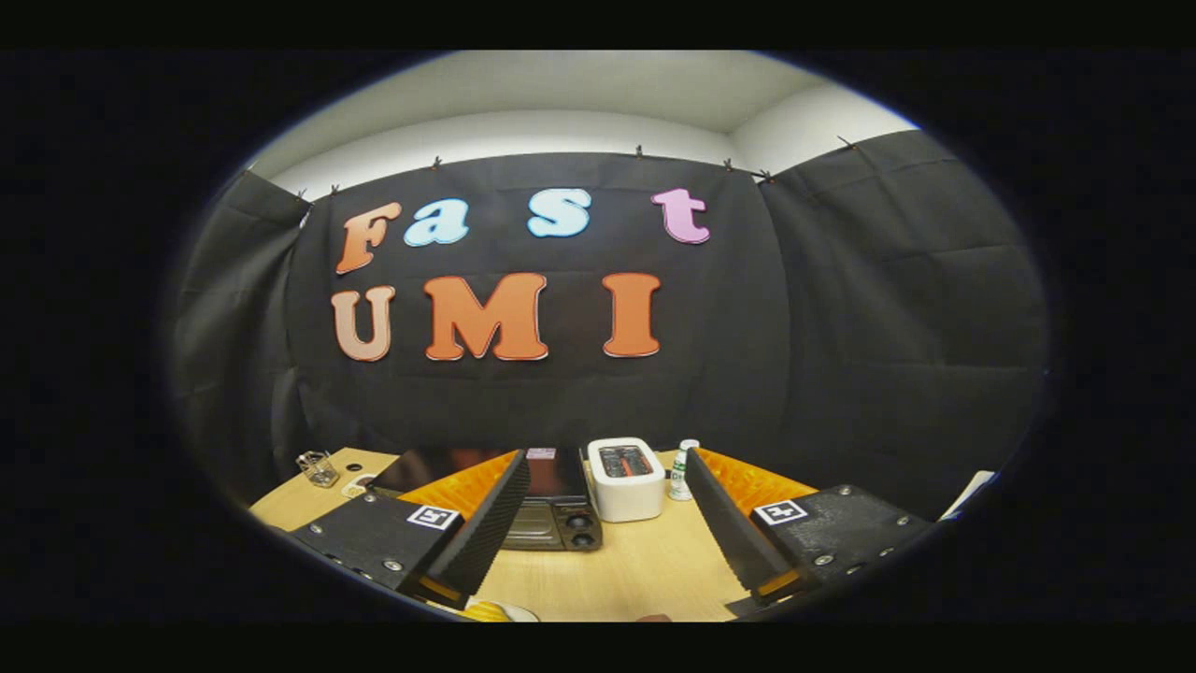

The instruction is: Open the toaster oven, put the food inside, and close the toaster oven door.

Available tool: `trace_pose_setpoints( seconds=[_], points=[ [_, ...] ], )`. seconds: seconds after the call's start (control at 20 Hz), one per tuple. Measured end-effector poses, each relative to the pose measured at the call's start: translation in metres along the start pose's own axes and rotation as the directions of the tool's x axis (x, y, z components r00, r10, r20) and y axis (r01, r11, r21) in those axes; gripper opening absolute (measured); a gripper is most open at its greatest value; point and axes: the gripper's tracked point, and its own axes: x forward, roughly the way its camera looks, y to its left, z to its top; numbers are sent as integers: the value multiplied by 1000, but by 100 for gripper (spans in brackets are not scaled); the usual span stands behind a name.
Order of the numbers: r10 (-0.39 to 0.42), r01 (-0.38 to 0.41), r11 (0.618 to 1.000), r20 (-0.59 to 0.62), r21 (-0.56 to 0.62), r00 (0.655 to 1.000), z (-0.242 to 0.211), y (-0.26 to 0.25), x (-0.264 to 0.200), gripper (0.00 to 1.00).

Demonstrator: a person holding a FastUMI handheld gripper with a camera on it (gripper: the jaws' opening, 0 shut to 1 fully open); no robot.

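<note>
Gripper spread wide, empty; toaster oven beyond, door closed.

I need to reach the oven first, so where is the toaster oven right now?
In the gripper view the toaster oven sits on the wooden table beyond the open gripper, partly behind its left finger, next to a white box.

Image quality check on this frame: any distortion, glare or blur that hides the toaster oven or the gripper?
Gripper view: strong fisheye bending, edges darken. Even lighting, no harsh glare. The toaster oven beyond the open gripper is small and soft, partly hidden by the left finger; the white box beside it reads clearly.
</note>
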Motion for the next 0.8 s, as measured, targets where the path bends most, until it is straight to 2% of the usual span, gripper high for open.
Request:
trace_pose_setpoints(
  seconds=[0.2,0.4,0.6,0.8],
  points=[
    [28,-29,1000,-69,-8,997,-41,26,-15,99],
    [75,-76,997,-91,-6,993,-55,56,-17,99],
    [121,-125,991,-90,-38,988,-59,98,5,99],
    [154,-161,985,-109,-58,982,-73,139,46,99]
  ],
)
